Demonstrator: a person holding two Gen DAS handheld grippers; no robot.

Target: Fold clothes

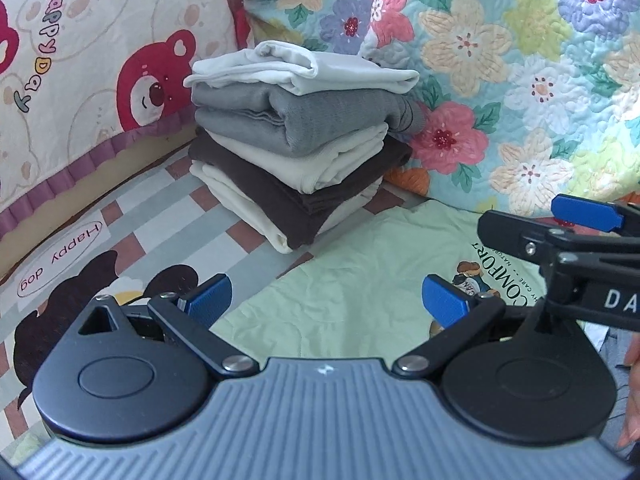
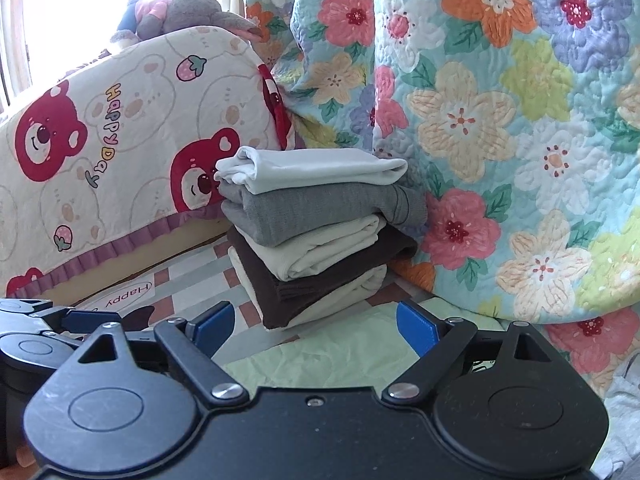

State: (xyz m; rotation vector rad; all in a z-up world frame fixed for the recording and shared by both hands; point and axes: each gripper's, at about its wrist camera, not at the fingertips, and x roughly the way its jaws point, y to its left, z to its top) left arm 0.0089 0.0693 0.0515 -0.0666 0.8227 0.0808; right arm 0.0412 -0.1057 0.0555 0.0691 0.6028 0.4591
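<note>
A light green T-shirt [image 1: 360, 264] with a printed "COMFORT" graphic lies spread flat on the bed, print side up. Behind it stands a stack of folded clothes [image 1: 300, 140] in white, grey, cream and brown layers. My left gripper [image 1: 327, 300] hovers open over the shirt's near left part, nothing between its blue pads. My right gripper [image 2: 317, 328] is open too, low over the green T-shirt [image 2: 340, 348] and facing the stack of folded clothes [image 2: 316, 232]. In the left wrist view the right gripper [image 1: 552, 220] reaches in from the right above the print.
A bear-print cover [image 1: 80, 80] rises on the left and a floral quilt [image 1: 500, 60] hangs behind and to the right. The checked sheet [image 1: 160, 220] shows left of the shirt. A plush toy [image 2: 192, 12] sits on the bear cover. A hand [image 1: 632, 400] shows at the right edge.
</note>
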